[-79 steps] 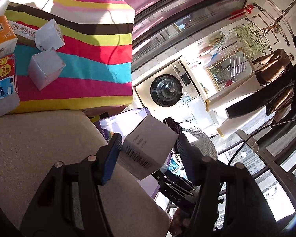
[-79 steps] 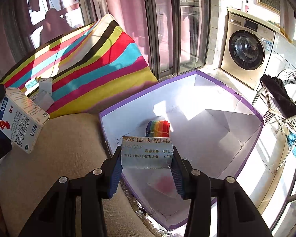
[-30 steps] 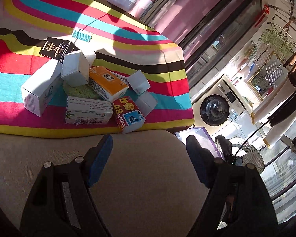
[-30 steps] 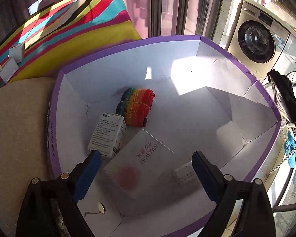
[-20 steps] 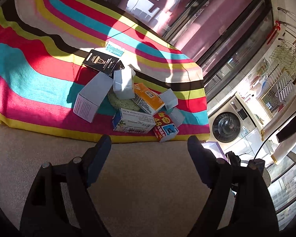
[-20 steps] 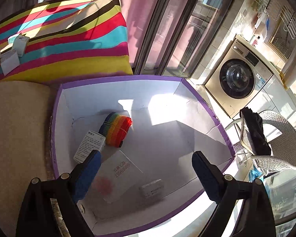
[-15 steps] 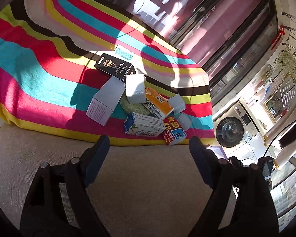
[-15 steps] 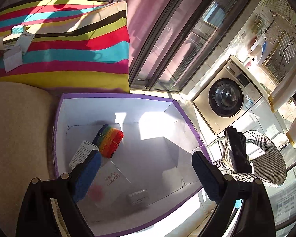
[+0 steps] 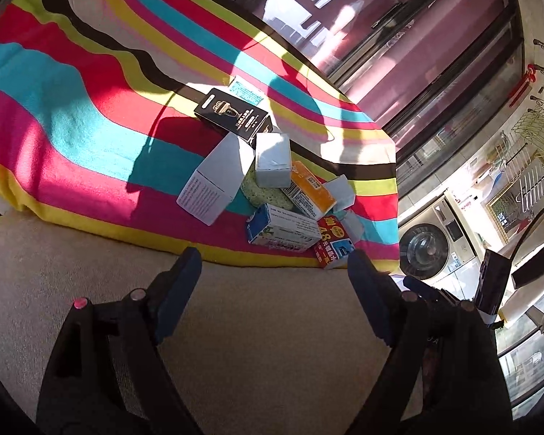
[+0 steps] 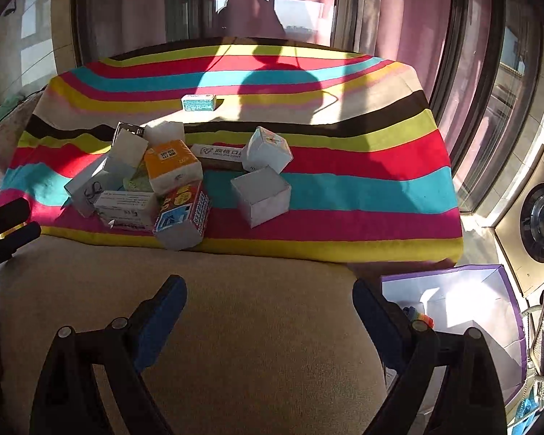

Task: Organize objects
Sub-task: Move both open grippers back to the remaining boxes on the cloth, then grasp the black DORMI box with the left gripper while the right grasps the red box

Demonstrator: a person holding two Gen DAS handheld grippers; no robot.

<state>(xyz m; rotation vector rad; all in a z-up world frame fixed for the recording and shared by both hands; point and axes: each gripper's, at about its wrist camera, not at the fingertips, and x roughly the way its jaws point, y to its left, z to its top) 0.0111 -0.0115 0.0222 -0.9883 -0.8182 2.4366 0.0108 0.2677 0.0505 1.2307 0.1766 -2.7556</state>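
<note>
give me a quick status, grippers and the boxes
Left gripper open, empty. Right gripper open, empty. Pile of boxes on striped cloth. Path clear.

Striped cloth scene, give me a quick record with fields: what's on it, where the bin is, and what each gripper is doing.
surface: striped cloth over a beige cushion
pile: small boxes heaped at the cloth's left, among them an orange box and a red box
apart from pile: grey cube, white cube, small teal box farther back
bin: purple-edged box, lower right, off the cloth
left gripper: open, empty, jaws have just been opening
right gripper: open, empty
</note>
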